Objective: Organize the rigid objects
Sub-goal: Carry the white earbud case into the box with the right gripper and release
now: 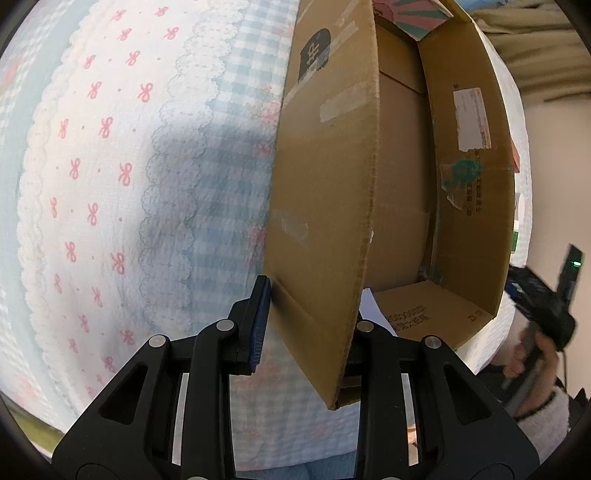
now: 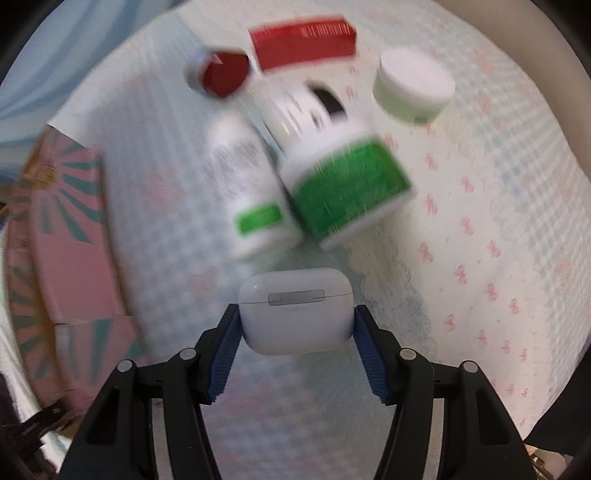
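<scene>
My left gripper (image 1: 310,325) is shut on the near wall of an open cardboard box (image 1: 325,206) that stands on the bed. The wall sits between the blue pads; the right finger is hidden behind the cardboard. My right gripper (image 2: 295,332) is shut on a white earbud case (image 2: 295,314), held above the bedspread. Beyond it lie two white bottles with green labels (image 2: 343,173) (image 2: 247,192), a white-lidded jar (image 2: 413,85), a red box (image 2: 303,40) and a red-capped item (image 2: 221,72). The right wrist view is motion-blurred.
A quilted bedspread (image 1: 110,184) with pink bows covers the surface. A pink and teal patterned box (image 2: 62,266) lies at the left in the right wrist view, also at the box's far end in the left wrist view (image 1: 413,14). The other hand and gripper (image 1: 543,317) show at the right.
</scene>
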Tool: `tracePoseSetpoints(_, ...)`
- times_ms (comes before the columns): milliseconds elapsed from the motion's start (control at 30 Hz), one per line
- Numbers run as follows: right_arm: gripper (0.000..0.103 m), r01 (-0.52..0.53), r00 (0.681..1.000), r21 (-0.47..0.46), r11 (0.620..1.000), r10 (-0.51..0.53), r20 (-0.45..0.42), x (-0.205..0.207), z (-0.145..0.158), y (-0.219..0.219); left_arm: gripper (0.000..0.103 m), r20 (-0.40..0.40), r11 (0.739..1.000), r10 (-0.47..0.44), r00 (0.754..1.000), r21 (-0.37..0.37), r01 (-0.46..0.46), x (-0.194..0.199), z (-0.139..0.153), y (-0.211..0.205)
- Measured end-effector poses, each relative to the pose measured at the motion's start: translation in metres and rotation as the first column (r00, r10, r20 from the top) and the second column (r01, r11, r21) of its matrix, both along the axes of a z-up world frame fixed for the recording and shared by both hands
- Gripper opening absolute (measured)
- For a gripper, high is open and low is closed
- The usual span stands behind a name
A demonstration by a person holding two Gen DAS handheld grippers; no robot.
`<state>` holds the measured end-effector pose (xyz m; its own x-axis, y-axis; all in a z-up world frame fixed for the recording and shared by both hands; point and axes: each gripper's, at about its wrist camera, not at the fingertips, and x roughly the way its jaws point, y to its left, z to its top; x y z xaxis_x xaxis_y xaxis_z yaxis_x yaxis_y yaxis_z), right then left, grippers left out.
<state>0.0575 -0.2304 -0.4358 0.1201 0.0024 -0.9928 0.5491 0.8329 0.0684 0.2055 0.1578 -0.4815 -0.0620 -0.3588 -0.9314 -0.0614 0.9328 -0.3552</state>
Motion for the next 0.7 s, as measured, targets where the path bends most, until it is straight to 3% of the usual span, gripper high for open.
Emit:
tracePoseSetpoints(200,0.056,-0.119,0.985,-0.033,0.992,0.122,0.124,0.035,0.083,0.009,0.025,0.008,1.0,-0.003,1.0,-0.007,0.003,-0.001,0.004,0.007)
tracePoseSetpoints(367,0.056,-0.29,0.932,-0.061,0.955,0.296,0.208,0.101,0.138,0.055,0.025,0.023,1.0,0.0,1.0,-0.007,0.0,-0.002,0.005,0.011)
tracePoseSetpoints(500,0.056,-0.408,0.884,-0.029,0.913,0.402,0.239,0.145,0.156,0.102,0.025,0.03,1.0,-0.003,1.0,-0.009,0.003,-0.004,0.007,0.012)
tracePoseSetpoints(700,0.056,-0.587,0.796,0.026,0.809,0.57,0.205,0.194,0.133,0.178,0.025,0.042,1.0,-0.013,0.999,-0.006,0.013,-0.008,0.011,0.011)
